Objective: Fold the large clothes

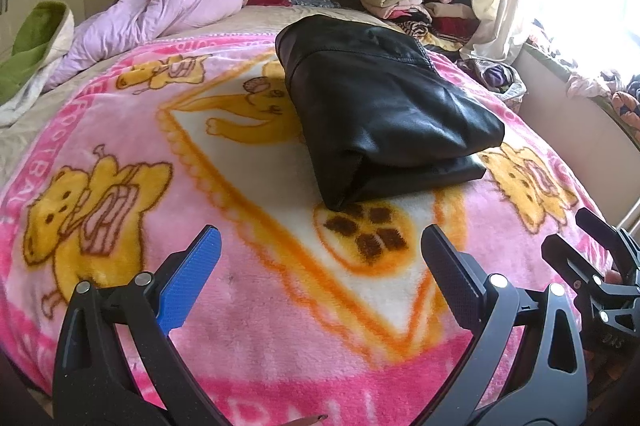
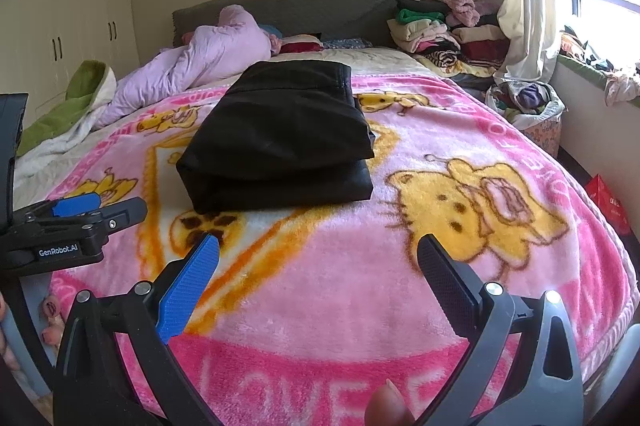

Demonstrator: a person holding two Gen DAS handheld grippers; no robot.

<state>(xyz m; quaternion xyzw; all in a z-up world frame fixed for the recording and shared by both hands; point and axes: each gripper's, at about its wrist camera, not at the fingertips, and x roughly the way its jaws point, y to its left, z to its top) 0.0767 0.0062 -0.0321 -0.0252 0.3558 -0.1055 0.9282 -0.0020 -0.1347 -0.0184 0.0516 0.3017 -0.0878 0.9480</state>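
Pink cartoon blanket (image 1: pixel 248 326) covers the bed. On its middle lies a folded black garment (image 1: pixel 384 105), a thick layered stack; long axis runs from the near foot end toward the headboard (image 2: pixel 288 5), folded edge nearest. Its far end is foreshortened; garment type unclear.

Left gripper (image 1: pixel 320 250): jaws spread wide, empty, above the blanket, short of the garment.

Right gripper (image 2: pixel 318 258): likewise wide apart, holding nothing.

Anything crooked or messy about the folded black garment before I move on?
Mostly tidy. The black garment lies folded on the pink blanket, but its top layer sits skewed over the bottom one, leaving a stepped edge on the right. Both grippers, left and right, are open and clear of it.
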